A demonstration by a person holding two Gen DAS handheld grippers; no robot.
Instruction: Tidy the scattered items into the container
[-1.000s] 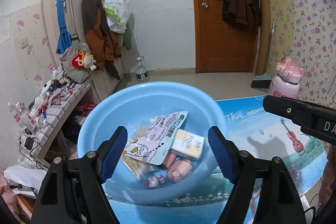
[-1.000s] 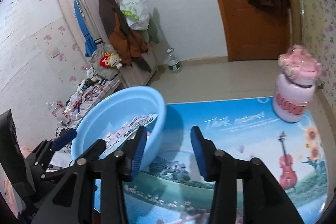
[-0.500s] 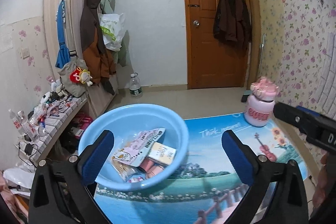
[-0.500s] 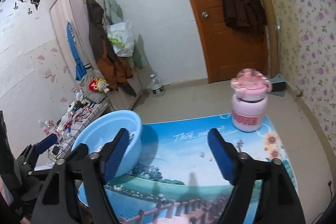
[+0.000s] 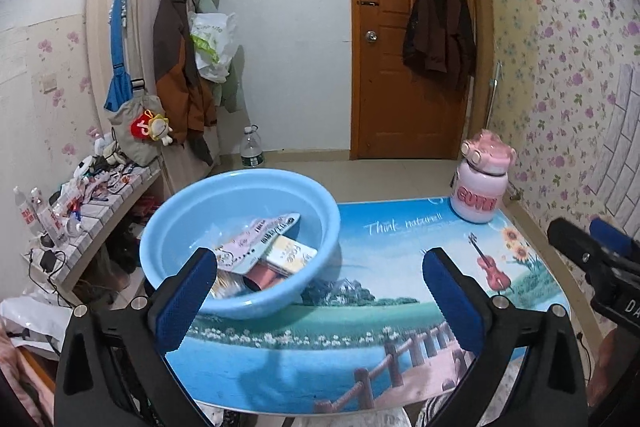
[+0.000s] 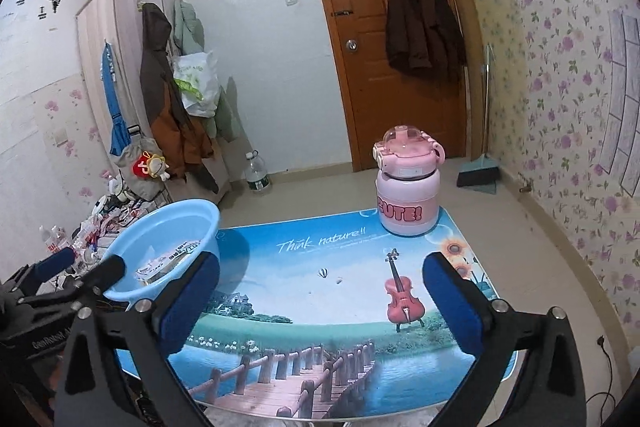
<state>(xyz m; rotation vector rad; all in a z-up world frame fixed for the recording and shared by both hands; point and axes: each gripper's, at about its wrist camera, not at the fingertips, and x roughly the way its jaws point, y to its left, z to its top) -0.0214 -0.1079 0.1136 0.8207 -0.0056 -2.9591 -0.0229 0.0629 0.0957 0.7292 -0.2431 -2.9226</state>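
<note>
A light blue basin (image 5: 188, 211) sits at the table's left end; it also shows in the right wrist view (image 6: 132, 247). It holds several items: a pale printed packet (image 5: 260, 235), a small cream box (image 5: 290, 253) and a pink item partly hidden under them. My left gripper (image 5: 320, 299) is open and empty, above the table's near edge, right of the basin. My right gripper (image 6: 320, 301) is open and empty, above the table's middle near edge.
A pink flask (image 6: 406, 187) stands at the table's far right corner; it also shows in the left wrist view (image 5: 482, 179). The table (image 6: 320, 267) has a blue landscape print. A cluttered shelf (image 5: 92, 187) stands left of the table.
Both grippers have pulled back and up from the basin and opened wider. The left gripper was right over the basin; it now stands back by the near edge.
</note>
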